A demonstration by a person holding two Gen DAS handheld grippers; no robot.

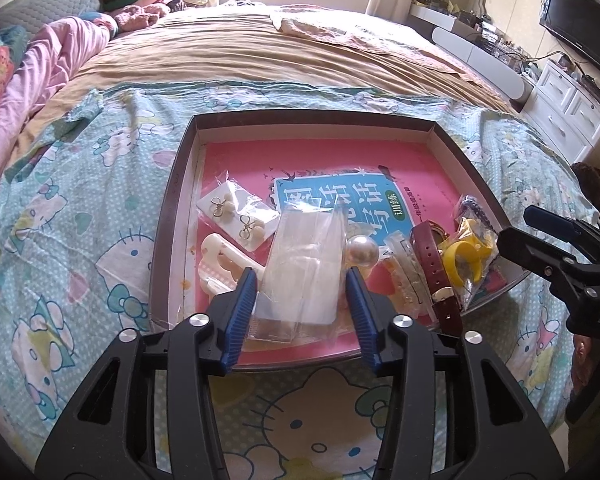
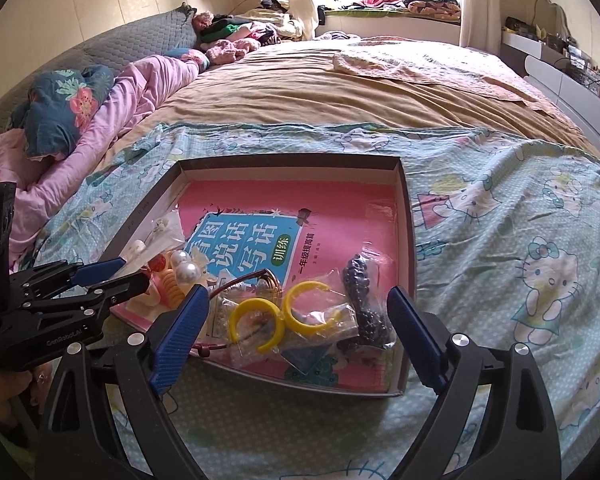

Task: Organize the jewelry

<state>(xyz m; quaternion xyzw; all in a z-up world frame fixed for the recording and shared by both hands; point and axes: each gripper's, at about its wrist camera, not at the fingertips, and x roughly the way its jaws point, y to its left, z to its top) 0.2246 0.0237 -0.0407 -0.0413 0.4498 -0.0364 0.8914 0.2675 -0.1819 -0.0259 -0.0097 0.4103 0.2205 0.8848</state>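
Sorting step, early by the look of it: jewellery bits lie loose in a shallow dark cardboard box lid (image 1: 172,200) on the bed, w/ a pink children's workbook (image 1: 320,160) lining its floor. Nothing looks grouped yet.

Left gripper (image 1: 302,284) hangs over the near edge of the lid, fingers at a middling gap either side of a clear plastic sleeve (image 1: 304,264); pads don't seem to press it, so not held. Right gripper (image 2: 296,320) stands wide and empty over the near right corner, w/ a clear bag of yellow open plastic rings (image 2: 284,316) and a dark beaded string (image 2: 364,292) between its fingers but untouched.

Also in the lid: gold bow earrings on a white card (image 1: 236,216) toward the left edge, a cream hair claw (image 1: 220,260) near the left near corner, a large pearl-like bead (image 1: 362,252) mid near edge, and a brown leather watch strap (image 1: 432,264) right of it.

Next move, my guess: pick one item, close on it, lift it clear w/o dragging neighbours (the bags are slippery and overlap, so a low, square pinch is needed).

Surface: soft cartoon-cat bedsheet (image 1: 80,240), tan blanket beyond. Room: bedroom w/ a bright window, clothes piled at the head, white drawers and a TV along the right wall.
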